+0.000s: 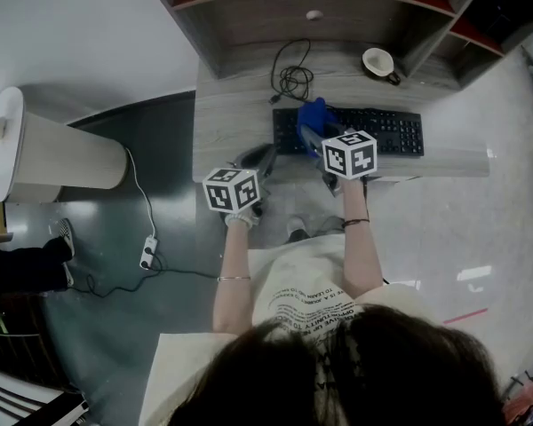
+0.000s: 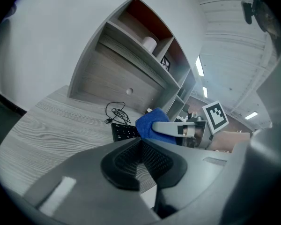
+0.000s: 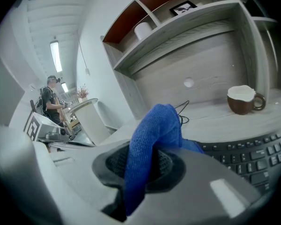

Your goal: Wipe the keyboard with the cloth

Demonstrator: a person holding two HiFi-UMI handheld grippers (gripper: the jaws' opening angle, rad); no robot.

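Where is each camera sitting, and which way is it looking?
Head view: on the person's head, looking steeply down at the desk; their hair, left claw and right claw show.
Left gripper view: rides the left claw, looking across the desk toward the shelves; its shut, empty jaws show.
Right gripper view: rides the right claw, facing the keyboard and cup; its jaws pinching the blue cloth show.
Shared: all three see the cloth and keyboard.
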